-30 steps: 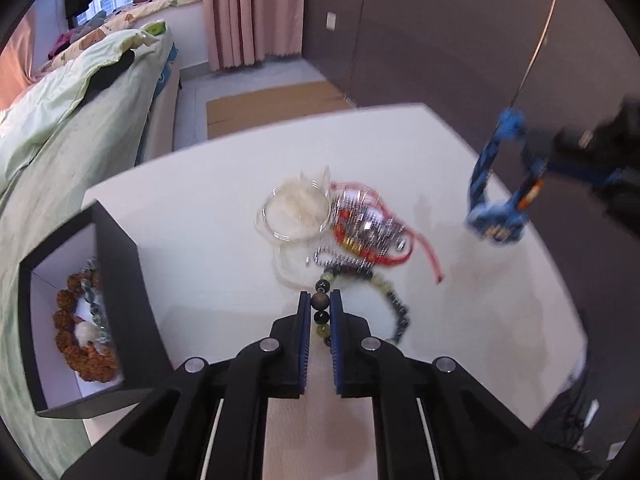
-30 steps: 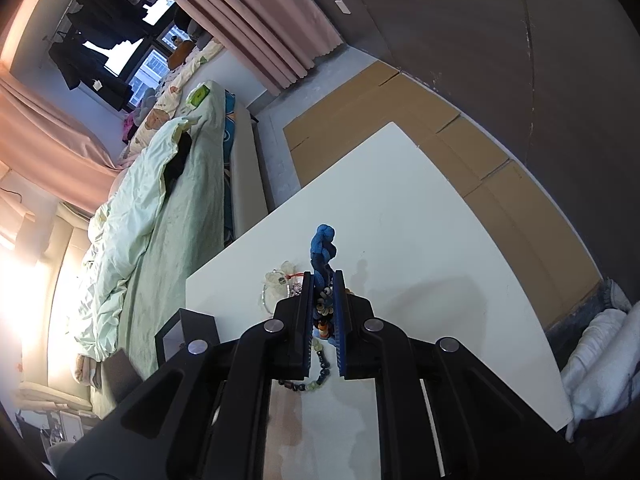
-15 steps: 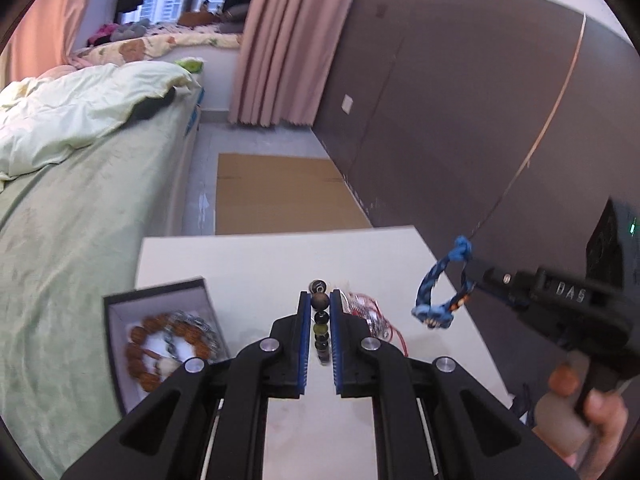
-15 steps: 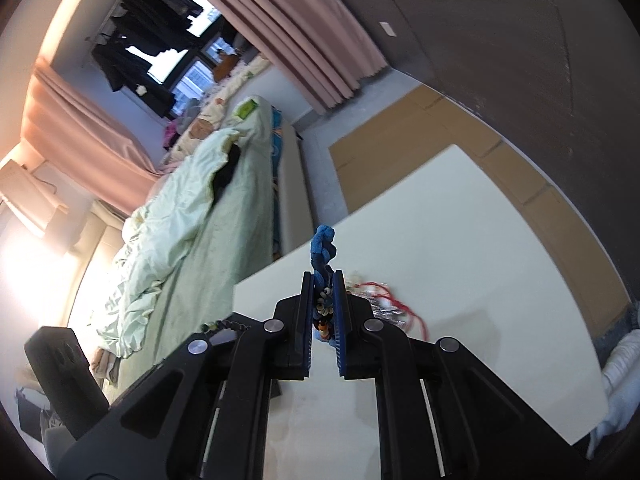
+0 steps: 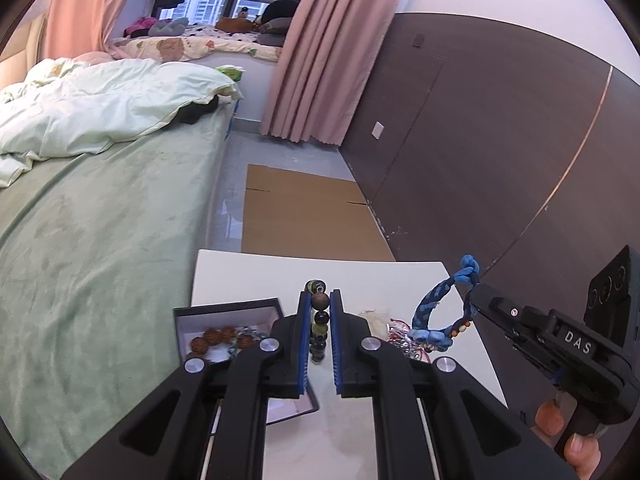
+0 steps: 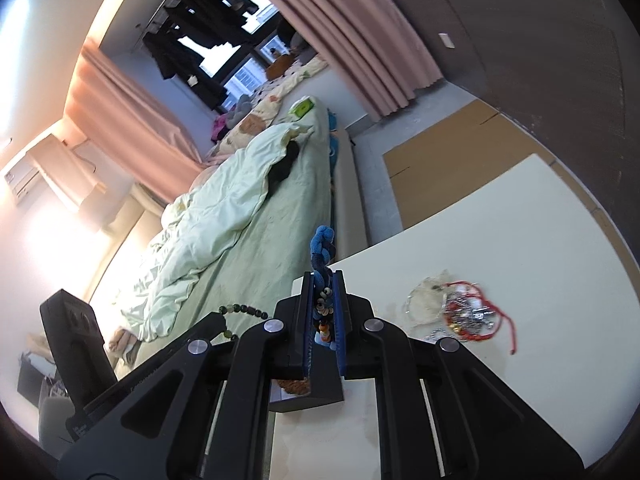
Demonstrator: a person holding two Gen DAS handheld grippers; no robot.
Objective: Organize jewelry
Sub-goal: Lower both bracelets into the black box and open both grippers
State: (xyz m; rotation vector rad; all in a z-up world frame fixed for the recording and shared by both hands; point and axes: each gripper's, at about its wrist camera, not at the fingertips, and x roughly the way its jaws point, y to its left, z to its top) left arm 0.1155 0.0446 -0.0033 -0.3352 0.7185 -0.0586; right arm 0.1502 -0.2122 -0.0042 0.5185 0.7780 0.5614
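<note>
Bracelets: my left tool (image 5: 320,312) is clenched on the bead bracelet (image 5: 319,322), my right tool (image 6: 323,300) on the soft blue cord bracelet (image 6: 322,248); both hang limp, light, box (image 5: 188,314) at 9 o'clock.

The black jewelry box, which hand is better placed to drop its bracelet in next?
Probably the left. The left gripper, shut on the beaded bracelet, sits right beside the black box; the right gripper holds the blue braided bracelet farther away.
</note>
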